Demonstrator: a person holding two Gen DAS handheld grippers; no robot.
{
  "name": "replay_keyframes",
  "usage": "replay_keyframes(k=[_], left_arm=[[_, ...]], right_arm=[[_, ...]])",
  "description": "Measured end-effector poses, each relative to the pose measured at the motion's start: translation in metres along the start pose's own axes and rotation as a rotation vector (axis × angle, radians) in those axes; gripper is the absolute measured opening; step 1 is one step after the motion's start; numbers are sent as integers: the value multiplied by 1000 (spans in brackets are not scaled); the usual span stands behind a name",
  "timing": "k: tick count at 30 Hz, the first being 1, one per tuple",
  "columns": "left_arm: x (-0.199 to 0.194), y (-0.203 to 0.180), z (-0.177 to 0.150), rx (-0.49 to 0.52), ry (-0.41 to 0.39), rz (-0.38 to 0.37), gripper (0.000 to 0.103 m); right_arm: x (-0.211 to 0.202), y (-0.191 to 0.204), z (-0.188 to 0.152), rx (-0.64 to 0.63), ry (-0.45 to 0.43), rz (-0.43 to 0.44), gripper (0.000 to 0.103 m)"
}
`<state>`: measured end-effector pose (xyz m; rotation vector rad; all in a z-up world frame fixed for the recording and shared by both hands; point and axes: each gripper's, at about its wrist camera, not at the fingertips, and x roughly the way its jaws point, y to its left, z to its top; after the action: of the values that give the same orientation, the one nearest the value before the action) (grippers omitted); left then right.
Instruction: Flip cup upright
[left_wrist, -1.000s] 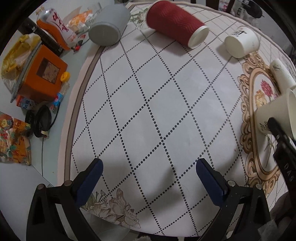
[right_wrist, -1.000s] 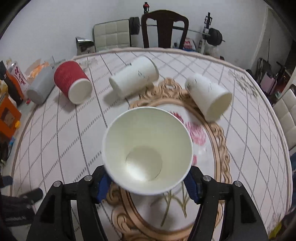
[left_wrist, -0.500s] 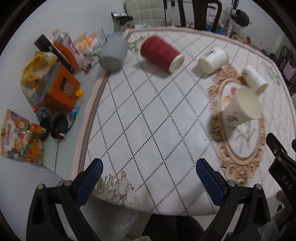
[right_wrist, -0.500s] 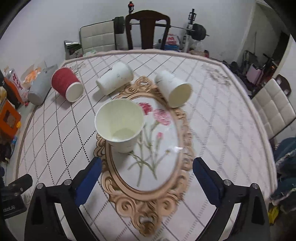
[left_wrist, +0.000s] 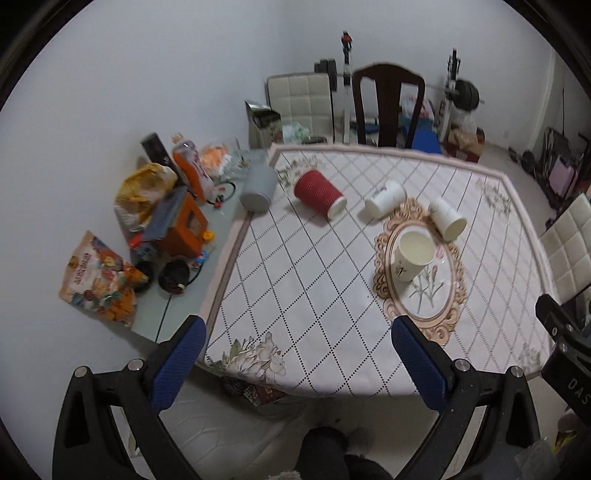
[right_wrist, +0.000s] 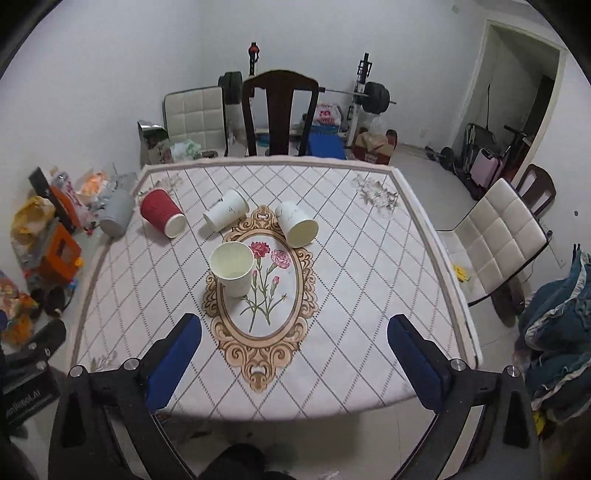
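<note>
Both tongs spread, empty — white cup (right_wrist: 232, 268) upright w/ red cup (right_wrist: 161, 217) (on side) nearby.

A white paper cup (left_wrist: 413, 257) stands upright on the quilted patterned tablecloth (left_wrist: 295, 295). The left gripper (left_wrist: 299, 362) hangs wide apart, well short of it.

Your left wrist view sits high, off the table's (left_wrist: 332, 295) near-left corner, angled down and rightward across it, well back. Your right wrist view sits high at the near edge of the table (right_wrist: 369, 295), roughly centred, facing straight toward the dark chair (right_wrist: 279, 110) at the far side. Both share the whole tabletop: upright white cup (left_wrist: 412, 254) (right_wrist: 232, 267), red cup (left_wrist: 319, 192) (right_wrist: 162, 216), the floor clutter at left, and the far wall.
</note>
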<state>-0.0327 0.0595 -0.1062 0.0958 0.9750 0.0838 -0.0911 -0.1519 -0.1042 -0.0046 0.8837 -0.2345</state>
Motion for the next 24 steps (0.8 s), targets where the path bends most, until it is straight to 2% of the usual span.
replay_keyframes(k=[6, 12, 16, 24], left_arm=[[-47, 14, -4, -28, -67, -16, 103], [-70, 21, -6, -19, -98, -45, 103], [-74, 24, -7, -11, -101, -63, 103], [-79, 23, -6, 23, -112, -74, 103]], right_arm=[[-56, -7, -5, -11, -41, 7, 103], [-96, -8, -9, -4, -66, 15, 103], [-114, -7, -9, 0, -78, 15, 103], [-120, -4, -11, 25, -78, 13, 103]])
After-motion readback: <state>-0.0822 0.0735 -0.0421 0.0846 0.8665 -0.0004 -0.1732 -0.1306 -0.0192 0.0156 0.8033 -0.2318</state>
